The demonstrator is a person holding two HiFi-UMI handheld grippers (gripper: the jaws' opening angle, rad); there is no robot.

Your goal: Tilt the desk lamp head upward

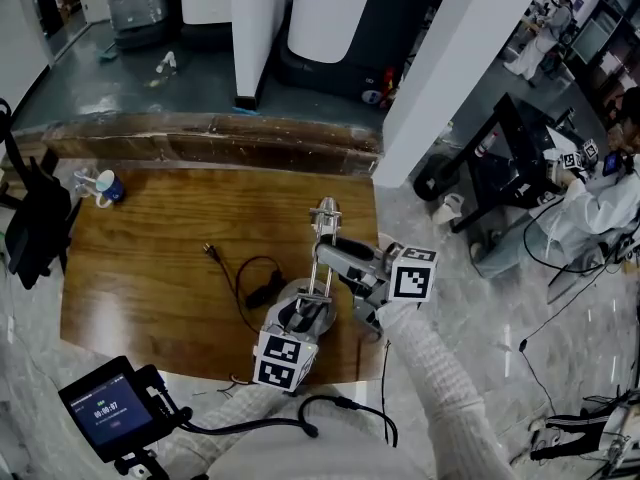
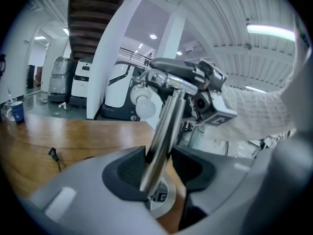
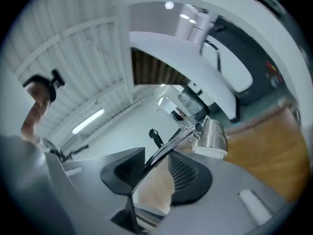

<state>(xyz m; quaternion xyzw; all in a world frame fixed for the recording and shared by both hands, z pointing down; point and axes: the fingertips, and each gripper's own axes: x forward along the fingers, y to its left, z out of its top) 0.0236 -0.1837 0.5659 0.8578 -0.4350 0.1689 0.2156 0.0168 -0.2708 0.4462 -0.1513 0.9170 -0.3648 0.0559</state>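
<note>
A chrome desk lamp stands near the front right of the wooden table (image 1: 150,268). Its head (image 1: 325,211) is at the far end of the upper arm (image 1: 340,250). My left gripper (image 1: 312,313) is shut on the lamp's upright pole (image 2: 161,136), just above the round base (image 2: 164,199); the bulb (image 2: 145,105) shows above. My right gripper (image 1: 348,266) reaches in from the right and holds the upper arm (image 3: 166,153), whose shiny strip fills the gap between the pads. Beyond the right jaws the metal head (image 3: 211,138) points down toward the table.
The lamp's black cord (image 1: 245,278) loops left across the table to a plug (image 1: 208,251). A blue cup (image 1: 110,188) stands at the back left. The table's right edge is just past the lamp. A small screen (image 1: 105,408) sits at the lower left.
</note>
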